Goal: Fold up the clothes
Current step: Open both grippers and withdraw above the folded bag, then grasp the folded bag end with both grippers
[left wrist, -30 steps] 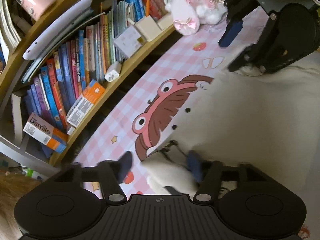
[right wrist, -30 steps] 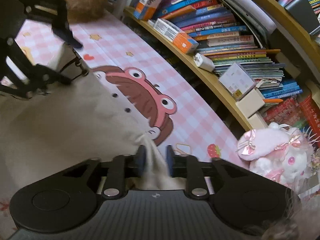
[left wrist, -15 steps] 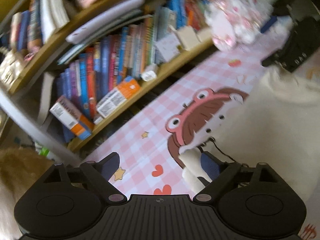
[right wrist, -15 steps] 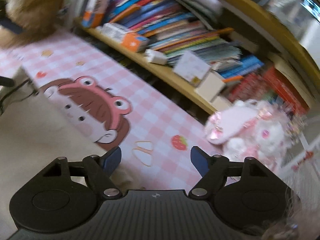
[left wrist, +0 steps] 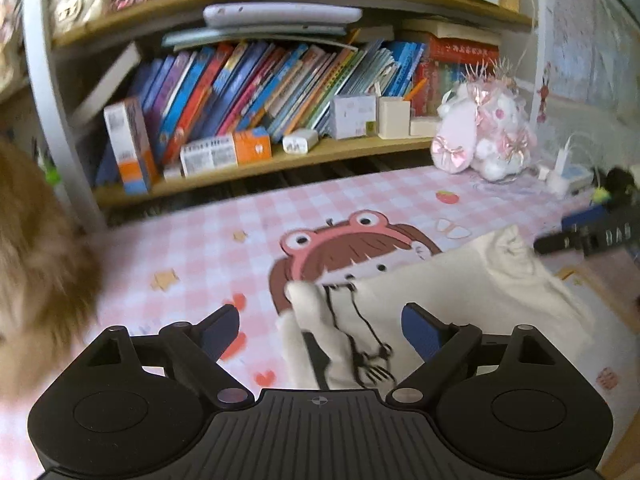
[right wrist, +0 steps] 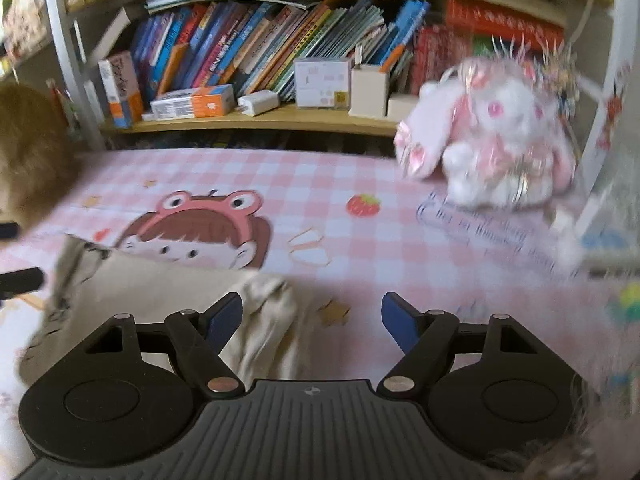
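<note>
while both jaws stand wide apart and grip nothing, the cream garment lies flat on the pink checked desk, just ahead of and below each tool. left hand-held gripper: a bunched corner of the cloth with a black drawstring sits between its blue fingers, closer to the right-hand one, though neither pad presses it. right hand-held gripper: a crumpled corner rests just beside its left finger, the right finger over bare desk. judged from both views, the garment's near edge runs crosswise from one tool to the other, so each hand is nearest its own corner; the main body spreads to the right of the left tool and to the left of the right tool. the next fold probably depends on regripping along this edge.
</note>
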{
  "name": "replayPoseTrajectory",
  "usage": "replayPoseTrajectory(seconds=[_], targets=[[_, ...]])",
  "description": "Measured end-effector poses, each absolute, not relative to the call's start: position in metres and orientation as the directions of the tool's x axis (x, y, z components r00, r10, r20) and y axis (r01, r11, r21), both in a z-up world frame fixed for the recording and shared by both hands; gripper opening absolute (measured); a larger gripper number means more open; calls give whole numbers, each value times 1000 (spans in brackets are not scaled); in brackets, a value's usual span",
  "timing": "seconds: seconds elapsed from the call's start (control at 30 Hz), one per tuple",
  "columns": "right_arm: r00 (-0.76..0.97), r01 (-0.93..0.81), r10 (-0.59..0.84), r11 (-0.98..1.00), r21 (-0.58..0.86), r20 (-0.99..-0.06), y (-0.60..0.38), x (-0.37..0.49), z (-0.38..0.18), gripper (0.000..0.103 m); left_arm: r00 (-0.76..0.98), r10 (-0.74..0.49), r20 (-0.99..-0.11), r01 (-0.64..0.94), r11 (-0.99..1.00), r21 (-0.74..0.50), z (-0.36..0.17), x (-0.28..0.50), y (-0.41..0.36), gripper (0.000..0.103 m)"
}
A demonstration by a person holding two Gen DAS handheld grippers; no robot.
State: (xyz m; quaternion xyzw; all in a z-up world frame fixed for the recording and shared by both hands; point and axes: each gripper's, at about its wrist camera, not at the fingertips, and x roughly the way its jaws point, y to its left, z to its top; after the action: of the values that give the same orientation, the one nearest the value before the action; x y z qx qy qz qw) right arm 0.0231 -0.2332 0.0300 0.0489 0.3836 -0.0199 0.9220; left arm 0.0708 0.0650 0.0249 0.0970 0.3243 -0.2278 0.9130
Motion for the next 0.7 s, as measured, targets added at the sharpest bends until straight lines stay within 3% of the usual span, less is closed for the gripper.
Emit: replayPoseTrajectory(seconds=[0.13, 0.33, 0.4, 0.47, 0.5, 0.53, 0.7], targets=[[668, 98, -3, 992, 85, -744, -230, 10, 16, 75, 659, -380, -649, 462, 885, -49, 17, 66, 73, 90], [650, 166, 62, 961, 221, -757, -233, 0, 8, 75, 642, -409, -648, 438, 890, -127, 9, 67, 80, 89], [658, 173, 65, 957, 235, -750, -233, 1, 10, 74, 633, -415, -654, 407, 897, -175, 5, 73, 84, 81], [653, 196, 51, 952, 234, -756, -235, 4, 8, 66, 620, -422, -662, 375, 900, -222, -1, 80, 87, 56], [638, 213, 53, 947, 242, -769, -237, 7, 4, 54, 613, -425, -666, 359, 901, -245, -4, 83, 89, 44], [621, 230, 58, 940, 253, -781, -241, 9, 0, 38, 605, -430, -670, 348, 900, -263, -7, 86, 89, 42], [602, 307, 161, 857, 413, -782, -261, 10, -20, 29, 560, -455, -692, 337, 888, -311, -20, 93, 87, 39]])
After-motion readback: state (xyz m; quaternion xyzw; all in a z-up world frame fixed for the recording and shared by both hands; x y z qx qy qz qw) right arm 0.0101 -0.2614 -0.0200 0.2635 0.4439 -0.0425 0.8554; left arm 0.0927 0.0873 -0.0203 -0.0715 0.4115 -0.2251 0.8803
